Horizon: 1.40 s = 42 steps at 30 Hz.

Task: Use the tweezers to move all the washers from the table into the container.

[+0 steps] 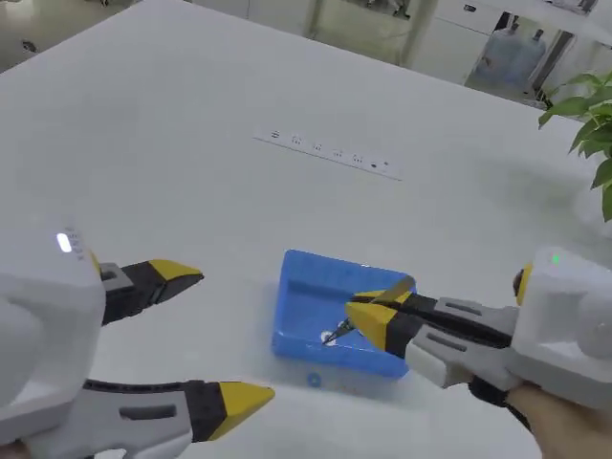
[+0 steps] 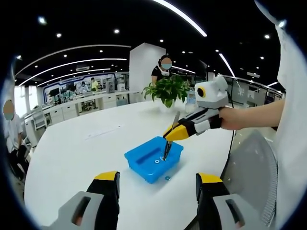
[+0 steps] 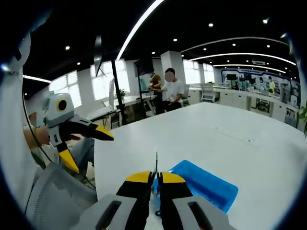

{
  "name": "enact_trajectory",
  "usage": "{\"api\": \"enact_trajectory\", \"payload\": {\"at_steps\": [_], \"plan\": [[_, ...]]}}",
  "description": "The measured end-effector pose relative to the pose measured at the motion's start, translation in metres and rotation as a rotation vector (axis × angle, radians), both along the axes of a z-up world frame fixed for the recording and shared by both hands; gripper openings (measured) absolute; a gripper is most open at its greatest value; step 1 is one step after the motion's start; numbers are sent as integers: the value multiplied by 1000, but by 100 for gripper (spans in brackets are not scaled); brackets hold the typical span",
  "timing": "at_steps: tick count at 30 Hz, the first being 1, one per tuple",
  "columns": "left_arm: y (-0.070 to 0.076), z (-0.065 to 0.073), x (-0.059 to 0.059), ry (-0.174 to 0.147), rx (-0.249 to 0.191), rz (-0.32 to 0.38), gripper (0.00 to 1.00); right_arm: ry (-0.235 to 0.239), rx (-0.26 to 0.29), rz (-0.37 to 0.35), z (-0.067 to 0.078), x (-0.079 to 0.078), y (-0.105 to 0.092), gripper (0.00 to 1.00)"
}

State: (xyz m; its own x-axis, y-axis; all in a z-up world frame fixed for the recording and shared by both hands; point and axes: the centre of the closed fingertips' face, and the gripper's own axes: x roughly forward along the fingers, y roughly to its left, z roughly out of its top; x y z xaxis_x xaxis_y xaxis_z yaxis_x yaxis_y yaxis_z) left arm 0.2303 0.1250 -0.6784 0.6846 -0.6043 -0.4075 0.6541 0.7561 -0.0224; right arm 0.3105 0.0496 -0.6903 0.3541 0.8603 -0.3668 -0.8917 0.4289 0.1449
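The right gripper (image 1: 378,304) is keeping its jaws closed on the tweezers (image 1: 337,332), and the tips of the tweezers are pointing down inside the blue container (image 1: 306,287). The left gripper (image 1: 232,335) is hovering over the white counter (image 1: 191,172) beside the container, with its jaws spread wide and gripping nothing. One washer (image 1: 314,380) is lying on the counter just beside the container's near wall.

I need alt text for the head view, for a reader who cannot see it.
The right gripper holds tweezers with their tips inside a blue container on a white table. The left gripper is open at the lower left.
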Motion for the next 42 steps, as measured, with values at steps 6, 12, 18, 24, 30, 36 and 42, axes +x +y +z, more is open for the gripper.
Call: {"api": "enact_trajectory", "payload": {"at_steps": [6, 12, 18, 24, 30, 36, 42], "plan": [[19, 4, -7, -11, -2, 60, 65, 16, -63, -75, -23, 30, 4, 2], [29, 5, -13, -12, 9, 88, 65, 35, -111, -89, -45, 44, 6, 2], [29, 8, -17, -14, -1, 98, 65, 51, -163, -92, -66, 51, 7, 2], [27, 7, -19, -14, 10, 80, 65, 55, -178, -104, -76, 50, 6, 2], [27, 11, -15, -26, -3, 78, 65, 64, -162, -101, -73, 46, 7, 3], [27, 11, -13, -33, -8, 78, 65, -1, -138, -95, -52, 41, 1, 3], [27, 9, -15, -30, -11, 84, 65, -16, -55, -112, -25, 31, -5, 3]]}}
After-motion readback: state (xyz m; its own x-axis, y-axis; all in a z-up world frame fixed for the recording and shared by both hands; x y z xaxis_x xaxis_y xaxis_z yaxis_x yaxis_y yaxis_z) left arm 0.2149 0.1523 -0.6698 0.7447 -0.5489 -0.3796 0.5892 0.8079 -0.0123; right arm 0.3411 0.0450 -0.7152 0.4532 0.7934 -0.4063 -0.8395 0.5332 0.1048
